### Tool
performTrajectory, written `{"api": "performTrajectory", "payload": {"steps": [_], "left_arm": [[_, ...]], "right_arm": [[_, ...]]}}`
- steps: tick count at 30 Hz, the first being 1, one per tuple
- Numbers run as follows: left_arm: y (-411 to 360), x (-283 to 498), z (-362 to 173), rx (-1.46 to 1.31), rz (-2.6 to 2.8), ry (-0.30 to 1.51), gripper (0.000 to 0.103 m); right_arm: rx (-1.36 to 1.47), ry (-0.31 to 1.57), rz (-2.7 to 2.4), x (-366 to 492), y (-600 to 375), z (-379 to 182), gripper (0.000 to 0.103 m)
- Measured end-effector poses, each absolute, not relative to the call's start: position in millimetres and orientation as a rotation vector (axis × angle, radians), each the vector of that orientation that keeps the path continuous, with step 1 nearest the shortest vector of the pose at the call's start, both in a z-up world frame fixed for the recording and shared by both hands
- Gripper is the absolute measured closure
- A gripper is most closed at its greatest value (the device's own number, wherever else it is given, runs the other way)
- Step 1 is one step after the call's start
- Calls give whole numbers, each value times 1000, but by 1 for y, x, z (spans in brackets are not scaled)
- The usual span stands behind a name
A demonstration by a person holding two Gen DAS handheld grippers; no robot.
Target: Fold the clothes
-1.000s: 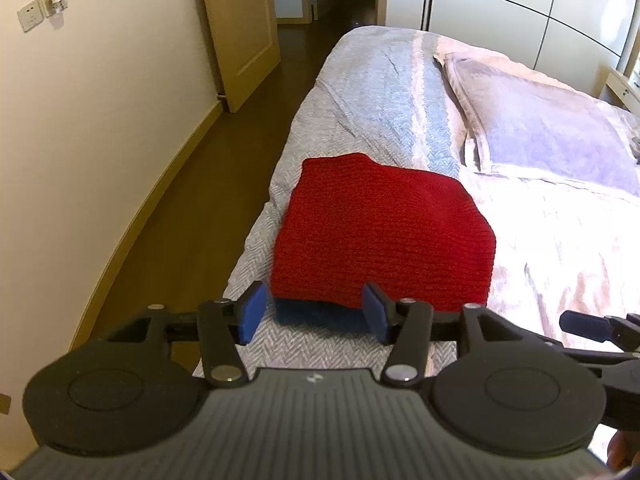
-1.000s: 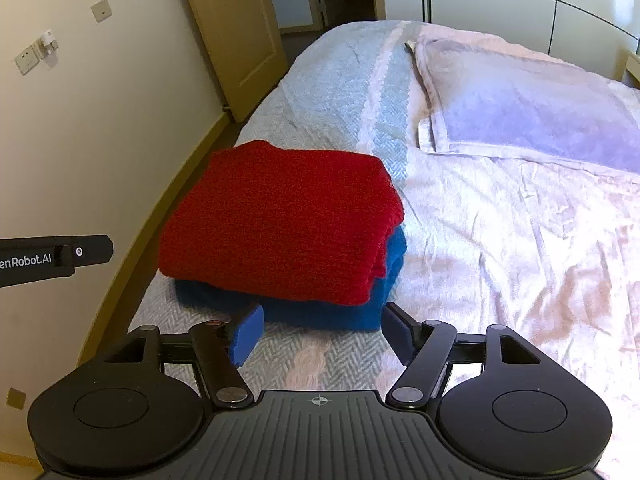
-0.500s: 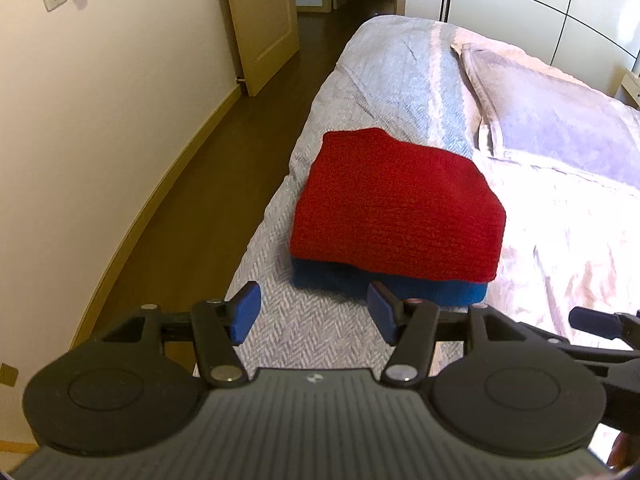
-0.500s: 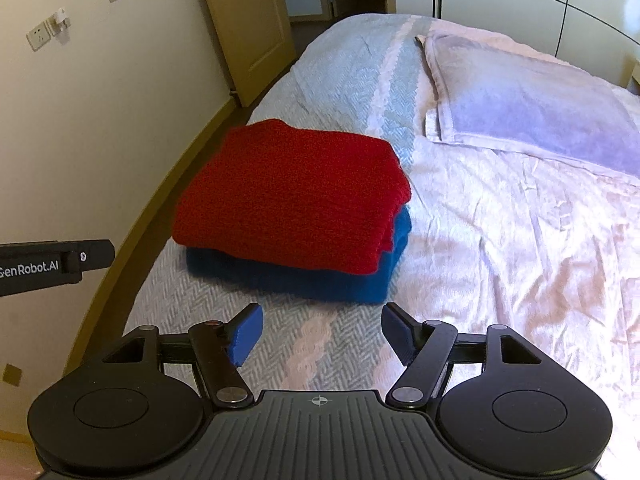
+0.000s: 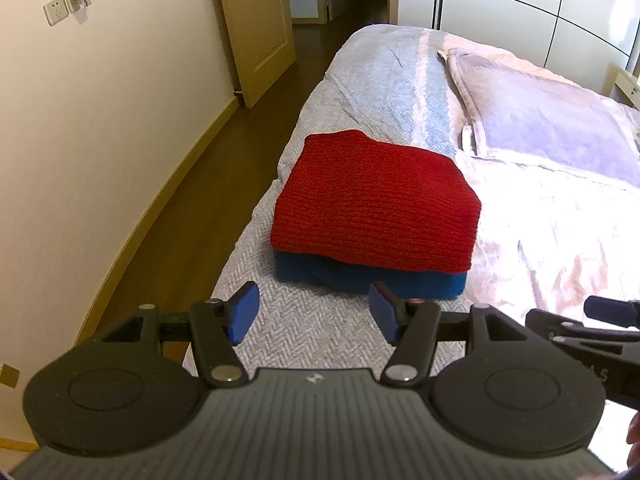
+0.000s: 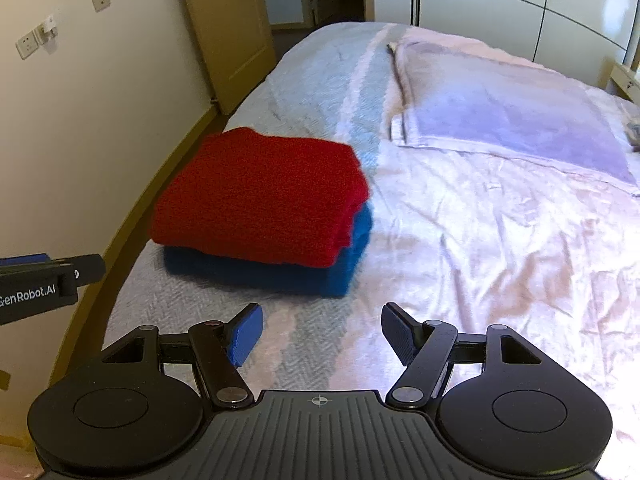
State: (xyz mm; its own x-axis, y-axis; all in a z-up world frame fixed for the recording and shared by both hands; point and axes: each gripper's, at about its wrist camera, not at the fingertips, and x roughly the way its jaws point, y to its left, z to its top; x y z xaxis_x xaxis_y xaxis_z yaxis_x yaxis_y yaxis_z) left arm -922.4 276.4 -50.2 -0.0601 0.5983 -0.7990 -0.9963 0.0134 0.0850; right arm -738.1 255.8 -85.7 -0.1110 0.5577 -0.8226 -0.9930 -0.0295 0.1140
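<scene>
A folded red knit garment (image 5: 372, 200) (image 6: 260, 204) lies on top of a folded blue garment (image 5: 360, 276) (image 6: 344, 264), stacked near the left edge of the bed. My left gripper (image 5: 314, 312) is open and empty, just short of the stack's near edge. In the right wrist view my right gripper (image 6: 320, 330) is open too, with nothing between its fingers, hovering over the bedspread well short of the stack. The left gripper's finger (image 6: 40, 276) shows at the left edge of the right wrist view.
The bed carries a grey herringbone spread (image 5: 384, 80) and a pale pink sheet (image 6: 500, 248). A lilac pillow (image 6: 512, 112) lies at the far right. A wall (image 5: 100, 120), wooden floor (image 5: 192, 216) and an open door (image 5: 256, 28) border the bed's left side.
Both grippers have drawn back from the stack, which now sits farther off in both views. The clothes themselves have not moved.
</scene>
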Motion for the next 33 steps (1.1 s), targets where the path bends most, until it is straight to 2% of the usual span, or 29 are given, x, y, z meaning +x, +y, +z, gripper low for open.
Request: {"api": "performTrajectory", "payload": {"steps": [5, 11, 33], "left_arm": [[258, -904, -44, -615, 1525, 774, 36], [236, -886, -43, -686, 1537, 697, 36], [164, -834, -44, -785, 1700, 716, 40]], "right_arm": [[-692, 845, 1537, -721, 245, -80, 34], [-699, 841, 1593, -702, 231, -71, 34], [-817, 847, 1748, -654, 191, -80, 34]]}}
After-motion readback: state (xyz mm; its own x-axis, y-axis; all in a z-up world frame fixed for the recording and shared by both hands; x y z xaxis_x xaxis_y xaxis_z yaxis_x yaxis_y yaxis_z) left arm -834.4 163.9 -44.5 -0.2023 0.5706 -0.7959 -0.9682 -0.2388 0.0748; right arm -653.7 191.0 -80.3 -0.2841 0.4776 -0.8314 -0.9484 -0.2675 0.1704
